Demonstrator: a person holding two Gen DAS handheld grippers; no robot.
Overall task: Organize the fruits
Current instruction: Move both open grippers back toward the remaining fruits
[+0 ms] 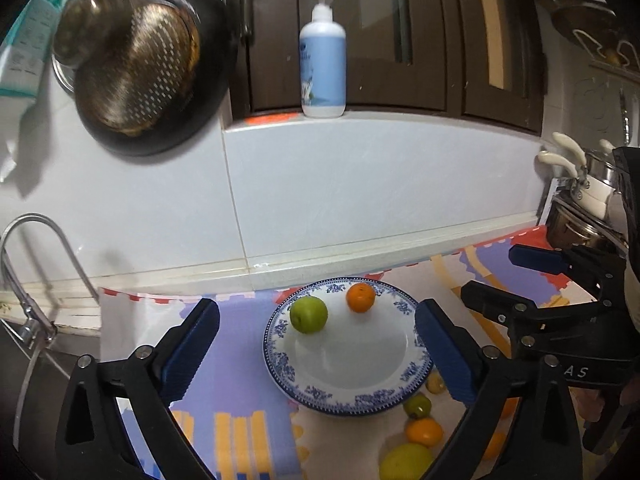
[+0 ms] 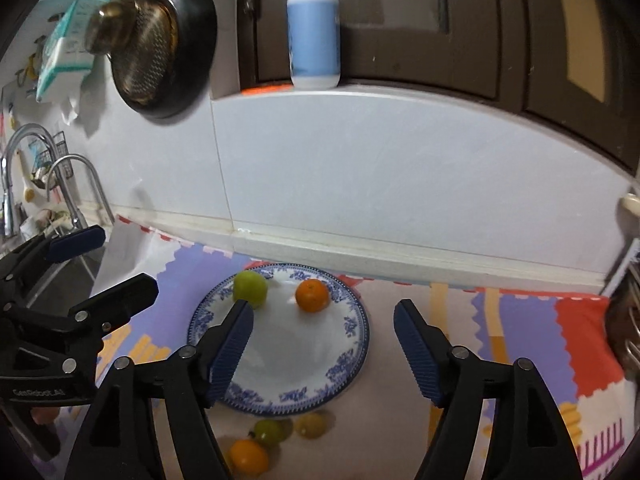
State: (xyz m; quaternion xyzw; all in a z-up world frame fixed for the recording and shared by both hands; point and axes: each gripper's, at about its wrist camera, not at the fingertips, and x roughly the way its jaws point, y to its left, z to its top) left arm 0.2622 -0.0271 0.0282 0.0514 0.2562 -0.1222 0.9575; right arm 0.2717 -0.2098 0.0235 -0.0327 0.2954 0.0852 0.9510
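- Hovering above the blue-rimmed plate (image 1: 400, 394), both tools are empty: left gripper (image 1: 318, 350) has its jaws spread wide with nothing between the pads; right gripper (image 2: 324, 346) is likewise released, with only the plate showing in the gap.
- No earlier view is given, so only the present stance is recorded.
- On the plate: one green fruit (image 1: 308, 314) and one orange fruit (image 1: 361, 297), both at the far side near the wall, apart from each other, not touching.
- Off the plate: loose fruits (image 1: 418, 428) lie on the patterned mat (image 1: 240, 360), just beside the plate's near rim. The right wrist view shows an orange one (image 2: 249, 456), a green one (image 2: 269, 432) and a yellowish one (image 2: 311, 425).
- Key relation: the remaining fruit lies below and nearer than both sets of tongs, on the camera side of the plate. In the left wrist view the cluster sits under the right-hand finger; in the right wrist view, under the left-hand finger. So it lies between the two tools.
- Fruits are roundish; no long axis matters.
- Judgement: neither hand is clearly nearer, and either must draw back and dip down.
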